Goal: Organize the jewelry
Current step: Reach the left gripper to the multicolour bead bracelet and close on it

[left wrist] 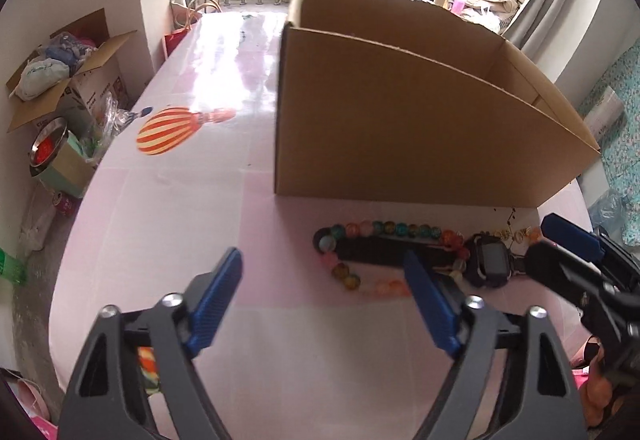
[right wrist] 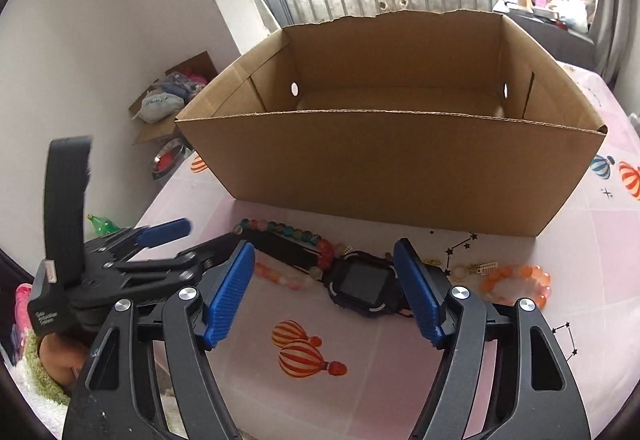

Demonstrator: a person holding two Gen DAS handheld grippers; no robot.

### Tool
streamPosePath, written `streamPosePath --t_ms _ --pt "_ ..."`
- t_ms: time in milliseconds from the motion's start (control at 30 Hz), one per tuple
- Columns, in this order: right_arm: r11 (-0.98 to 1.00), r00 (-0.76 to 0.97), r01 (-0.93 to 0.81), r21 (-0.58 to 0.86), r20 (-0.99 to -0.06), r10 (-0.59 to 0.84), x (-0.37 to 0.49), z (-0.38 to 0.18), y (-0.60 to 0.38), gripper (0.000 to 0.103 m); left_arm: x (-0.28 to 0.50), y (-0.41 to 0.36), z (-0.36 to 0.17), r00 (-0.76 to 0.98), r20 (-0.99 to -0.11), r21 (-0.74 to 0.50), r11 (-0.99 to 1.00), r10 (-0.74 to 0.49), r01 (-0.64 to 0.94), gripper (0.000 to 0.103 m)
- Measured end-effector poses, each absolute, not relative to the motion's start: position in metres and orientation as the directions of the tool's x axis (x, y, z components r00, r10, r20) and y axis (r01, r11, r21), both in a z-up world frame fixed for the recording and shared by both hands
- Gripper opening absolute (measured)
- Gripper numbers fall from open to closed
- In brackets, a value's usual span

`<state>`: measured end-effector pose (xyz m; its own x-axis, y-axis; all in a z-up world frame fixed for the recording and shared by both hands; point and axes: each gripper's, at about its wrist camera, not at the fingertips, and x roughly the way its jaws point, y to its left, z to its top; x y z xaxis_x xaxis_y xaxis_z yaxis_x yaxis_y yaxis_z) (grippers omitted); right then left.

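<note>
Item: watch (right wrist: pixel 362 286), rigid case, limp strap; ahead of our right gripper (right wrist: pixel 326 276), jaws apart, empty. We'd pinch the case.

1. The left wrist view is taken from above the left gripper (left wrist: pixel 324 272), angled steeply down at the pink surface (left wrist: pixel 168 224) from close by, facing the cardboard box (left wrist: pixel 400 128) and the window beyond.
2. The right wrist view is taken along the right gripper (right wrist: pixel 324 264), tilted down less steeply, facing the box's long side squarely.
3. The box, the bead string (left wrist: pixel 384 230), the black watch (right wrist: pixel 360 282) and each opposite gripper are shared by both views.
</note>
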<state>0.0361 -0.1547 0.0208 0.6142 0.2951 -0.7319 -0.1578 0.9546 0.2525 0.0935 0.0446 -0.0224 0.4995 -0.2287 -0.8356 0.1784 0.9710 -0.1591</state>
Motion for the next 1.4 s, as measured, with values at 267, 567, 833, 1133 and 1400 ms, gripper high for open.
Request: streamPosePath --t_ms 267,567,833,1133,1400 --pt "0.954 0.608 -0.185 0.237 -0.735 0.3 0.034 0.018 -0.157 0.044 0.092 0.031 -0.036 0.462 -0.874 -0.058 0.977 -0.148 0.204 0.023" --pt "0.911 0.521 -0.273 0.309 -0.748 0.411 0.049 0.009 -0.135 0.03 0.063 0.074 -0.03 0.445 -0.879 -0.126 0.983 -0.172 0.131 0.018" --pt "0.89 0.441 -0.319 0.325 -0.781 0.443 0.068 -0.009 -0.102 0.029 0.065 0.082 -0.03 0.442 -0.859 -0.219 0.966 -0.256 0.135 0.027" --pt "0.926 0.476 -0.338 0.169 -0.818 0.323 0.073 -0.019 -0.078 0.011 0.078 0.065 -0.03 0.49 -0.864 -0.021 0.98 -0.116 0.196 0.028" --pt "0.924 0.508 -0.345 0.166 -0.795 0.332 0.065 -0.007 -0.085 0.0 0.072 0.068 -0.024 0.523 -0.839 -0.023 0.971 -0.148 0.238 0.009"
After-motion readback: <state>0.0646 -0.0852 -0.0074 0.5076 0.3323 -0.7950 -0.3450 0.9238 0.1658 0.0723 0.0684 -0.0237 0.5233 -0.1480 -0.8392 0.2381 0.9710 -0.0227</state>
